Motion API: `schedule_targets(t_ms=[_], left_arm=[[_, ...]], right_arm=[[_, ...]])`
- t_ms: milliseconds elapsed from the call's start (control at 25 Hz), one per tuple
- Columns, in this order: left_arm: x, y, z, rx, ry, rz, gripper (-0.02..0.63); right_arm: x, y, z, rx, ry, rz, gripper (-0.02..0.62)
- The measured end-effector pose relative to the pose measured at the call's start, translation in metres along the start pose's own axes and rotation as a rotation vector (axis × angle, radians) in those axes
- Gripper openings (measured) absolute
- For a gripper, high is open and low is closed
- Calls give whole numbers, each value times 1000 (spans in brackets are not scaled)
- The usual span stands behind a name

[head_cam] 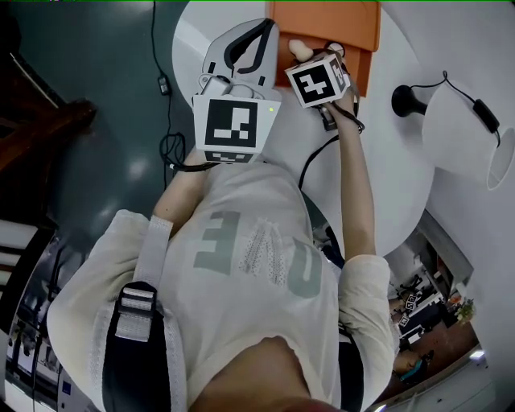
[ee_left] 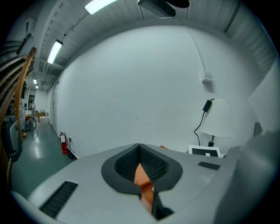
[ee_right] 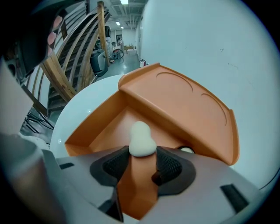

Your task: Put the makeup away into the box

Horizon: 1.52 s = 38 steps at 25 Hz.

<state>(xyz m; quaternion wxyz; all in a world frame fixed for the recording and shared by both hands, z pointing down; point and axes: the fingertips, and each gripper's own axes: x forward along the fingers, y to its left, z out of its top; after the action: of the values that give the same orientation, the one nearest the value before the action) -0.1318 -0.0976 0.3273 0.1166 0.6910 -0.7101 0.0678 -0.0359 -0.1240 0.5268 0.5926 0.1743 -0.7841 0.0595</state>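
- Gripping a white, matte, gourd-shaped makeup sponge at their tips, the right tongs point into the orange box, over its floor.
- Box: smooth, rectangular, with its lid raised behind the sponge.
- Left tongs: clenched, empty, beside the box.
- Round white tabletop under the box.

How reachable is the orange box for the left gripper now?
Probably yes: the left gripper sits beside the box, nothing between them. The right gripper, with the sponge at its tips, crowds the opening.
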Motion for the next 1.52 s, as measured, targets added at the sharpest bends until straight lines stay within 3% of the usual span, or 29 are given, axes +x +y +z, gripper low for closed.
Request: schedule_targets(t_ms=[280,400,480,560,640,720,880,1080,1240,1520], left_arm=[[-3,-13,13,26,-27,-26,8],[-7,-19,22,44,-47,-46,8],[-8,-25,30,61,-65,-69,8],[-10,-37,38,83,-78,-104,8],[-14,-52,47,106,-94,-152,8],[-18,-70,58,108,-134,-204,8],[-30,-114,77,132,-190,-341,8],[-47,-180,84,168,-195,-498,8],[-62,-213,87,174,-195,-571,8],[-82,-250,85,221,-195,-632,8]], right_arm=[[-35,-5,19,63,-130,-9,193],[-77,-12,34,174,-284,-11,190],[-119,-24,43,277,-449,-44,108],[-169,-41,42,372,-627,-136,5],[-218,-54,28,417,-757,-286,5],[-260,-59,2,435,-817,-465,5],[-312,-46,-61,524,-847,-725,5],[-346,-16,-128,646,-800,-917,5],[-345,-4,-151,762,-821,-903,5],[-353,-6,-174,822,-848,-905,5]])
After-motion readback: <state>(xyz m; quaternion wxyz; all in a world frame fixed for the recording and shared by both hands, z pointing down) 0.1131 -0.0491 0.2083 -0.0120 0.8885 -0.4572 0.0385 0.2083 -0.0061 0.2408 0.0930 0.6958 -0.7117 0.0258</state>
